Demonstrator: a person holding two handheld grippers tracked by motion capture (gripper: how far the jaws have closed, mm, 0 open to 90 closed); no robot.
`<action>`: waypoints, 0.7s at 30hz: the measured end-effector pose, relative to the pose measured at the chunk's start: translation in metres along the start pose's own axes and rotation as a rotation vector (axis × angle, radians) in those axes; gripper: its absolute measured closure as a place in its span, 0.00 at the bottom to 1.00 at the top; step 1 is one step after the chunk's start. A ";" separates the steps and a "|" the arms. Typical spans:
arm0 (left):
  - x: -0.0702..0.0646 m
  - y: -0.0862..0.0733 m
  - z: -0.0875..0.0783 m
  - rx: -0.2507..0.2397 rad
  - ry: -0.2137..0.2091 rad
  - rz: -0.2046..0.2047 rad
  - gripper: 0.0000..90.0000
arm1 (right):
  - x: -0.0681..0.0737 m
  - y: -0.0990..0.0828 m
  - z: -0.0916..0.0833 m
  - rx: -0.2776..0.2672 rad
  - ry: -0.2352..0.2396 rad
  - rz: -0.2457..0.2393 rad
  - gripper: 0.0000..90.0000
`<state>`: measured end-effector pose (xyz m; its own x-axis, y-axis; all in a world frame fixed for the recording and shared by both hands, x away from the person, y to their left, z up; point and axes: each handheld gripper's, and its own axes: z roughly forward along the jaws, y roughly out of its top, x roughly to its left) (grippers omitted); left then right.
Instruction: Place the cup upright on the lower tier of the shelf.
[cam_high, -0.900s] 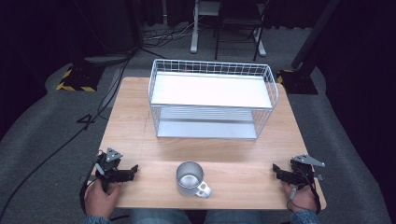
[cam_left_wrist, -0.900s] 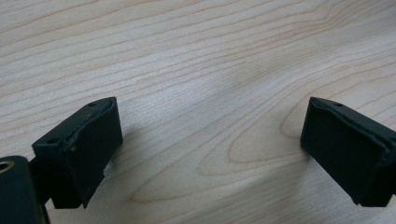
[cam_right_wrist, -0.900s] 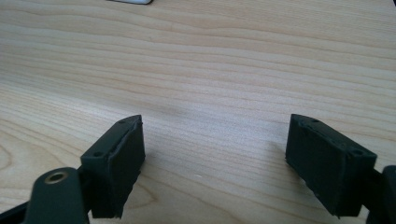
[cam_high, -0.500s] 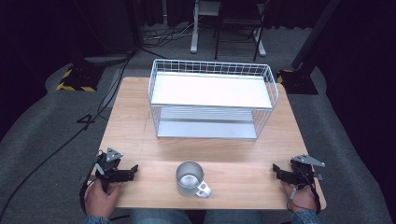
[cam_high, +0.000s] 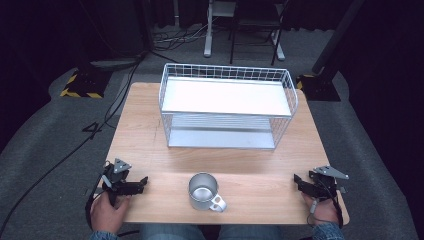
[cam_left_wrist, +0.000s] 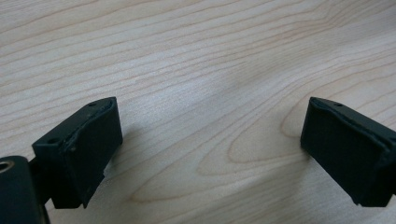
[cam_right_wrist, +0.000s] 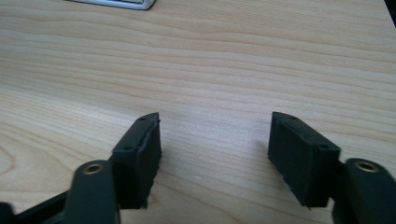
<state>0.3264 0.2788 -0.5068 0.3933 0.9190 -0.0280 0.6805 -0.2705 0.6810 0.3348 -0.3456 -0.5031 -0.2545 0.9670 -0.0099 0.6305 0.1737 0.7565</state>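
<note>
A metal mug (cam_high: 204, 190) stands upright at the near edge of the wooden table (cam_high: 150, 130), midway between the two grippers, its handle turned to the near right. Beyond it, a white wire basket shelf (cam_high: 227, 105) sits at the table's far centre. The left gripper (cam_high: 143, 181) rests at the near left with jaws apart and empty; the right gripper (cam_high: 296, 178) rests at the near right, jaws likewise apart and empty. A good reach would likely approach the mug level and close on its wall or handle without tipping it. The high view shows mug and shelf; each gripper view shows bare wood grain between its own black jaws.
</note>
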 end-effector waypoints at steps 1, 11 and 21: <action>0.000 0.000 0.000 0.001 -0.003 0.002 0.06 | 0.001 0.001 -0.001 0.007 0.004 0.002 0.45; 0.000 0.000 0.000 0.002 -0.003 0.001 0.06 | 0.032 0.029 -0.031 -0.096 0.109 -0.050 0.48; 0.000 0.000 0.000 0.002 -0.004 0.000 0.06 | 0.059 0.035 -0.064 -0.156 0.228 -0.090 0.48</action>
<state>0.3266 0.2788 -0.5068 0.3959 0.9178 -0.0304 0.6813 -0.2714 0.6798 0.2944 -0.2942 -0.4352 -0.4733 0.8793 0.0523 0.4823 0.2090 0.8507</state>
